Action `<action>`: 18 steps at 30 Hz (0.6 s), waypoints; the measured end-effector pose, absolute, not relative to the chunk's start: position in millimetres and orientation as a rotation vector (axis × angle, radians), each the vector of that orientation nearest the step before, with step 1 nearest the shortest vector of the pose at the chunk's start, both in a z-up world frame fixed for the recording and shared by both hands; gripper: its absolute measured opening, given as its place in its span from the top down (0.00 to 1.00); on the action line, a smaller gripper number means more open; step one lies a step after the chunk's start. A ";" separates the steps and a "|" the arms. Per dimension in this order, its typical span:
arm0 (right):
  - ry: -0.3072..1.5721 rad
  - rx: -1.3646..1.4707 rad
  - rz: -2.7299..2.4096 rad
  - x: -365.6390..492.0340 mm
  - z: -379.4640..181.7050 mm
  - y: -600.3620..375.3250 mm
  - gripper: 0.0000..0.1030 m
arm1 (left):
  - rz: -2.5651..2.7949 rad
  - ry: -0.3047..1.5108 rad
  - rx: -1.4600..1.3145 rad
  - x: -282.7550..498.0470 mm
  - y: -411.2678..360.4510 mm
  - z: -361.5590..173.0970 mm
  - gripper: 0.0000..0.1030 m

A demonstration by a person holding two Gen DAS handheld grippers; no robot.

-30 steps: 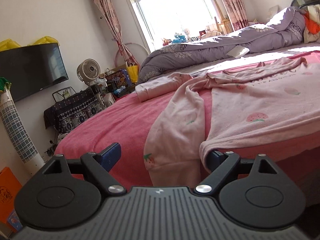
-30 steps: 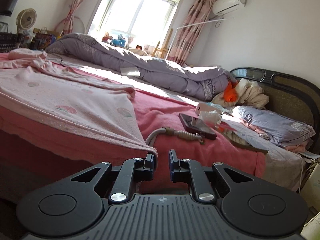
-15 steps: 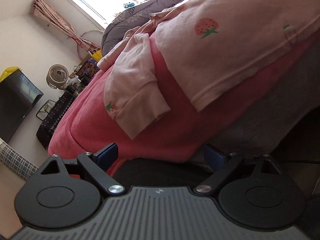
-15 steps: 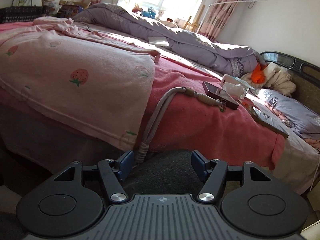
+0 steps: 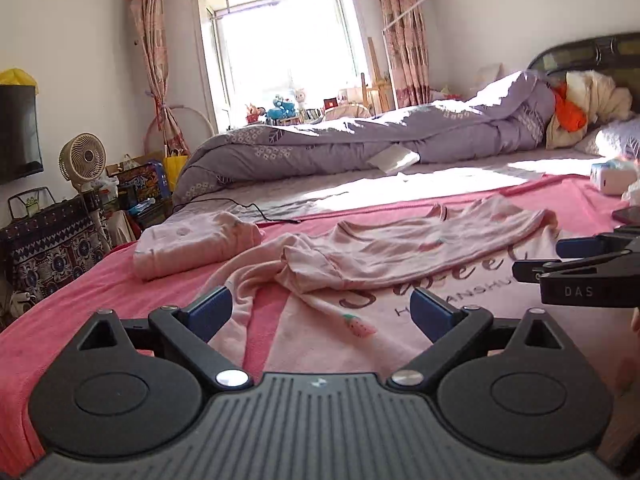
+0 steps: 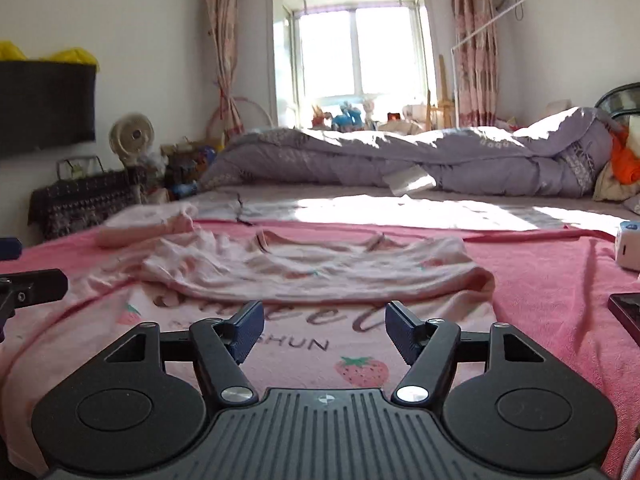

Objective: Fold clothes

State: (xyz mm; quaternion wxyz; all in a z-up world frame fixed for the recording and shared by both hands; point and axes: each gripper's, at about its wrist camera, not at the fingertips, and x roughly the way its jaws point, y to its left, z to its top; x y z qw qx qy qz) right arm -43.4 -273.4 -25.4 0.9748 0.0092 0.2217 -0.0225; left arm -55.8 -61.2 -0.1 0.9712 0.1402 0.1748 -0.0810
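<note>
We cannot read the pink pyjama top's [image 6: 280, 332] print in full: its folded-over upper half covers the tops of the large letters, and the right gripper's fingers [image 6: 248, 326] hide the start of the smaller line. In the left wrist view the right gripper [image 5: 592, 268] is cut off by the right edge, so its far finger stays unseen. The phone [image 6: 626, 314] is clipped by the frame. The windowsill toys [image 6: 348, 116] are too small to identify.

a sunlit window [image 6: 362, 54] with pink curtains [image 6: 474, 40] stands behind the bed's rumpled purple duvet [image 6: 420, 158].
</note>
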 end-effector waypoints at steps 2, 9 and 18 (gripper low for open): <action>0.460 -0.024 -0.088 -35.6 -40.3 -279.9 0.39 | -0.110 0.413 0.368 -41.2 -70.3 -29.1 0.03; 0.467 -0.001 -0.258 -51.8 -56.2 -342.9 0.07 | -0.143 0.443 0.174 -52.5 -11.0 -38.1 0.01; 0.470 0.040 -0.249 -46.9 -34.0 -343.3 0.07 | -0.113 0.476 0.174 -84.0 43.7 -34.9 0.00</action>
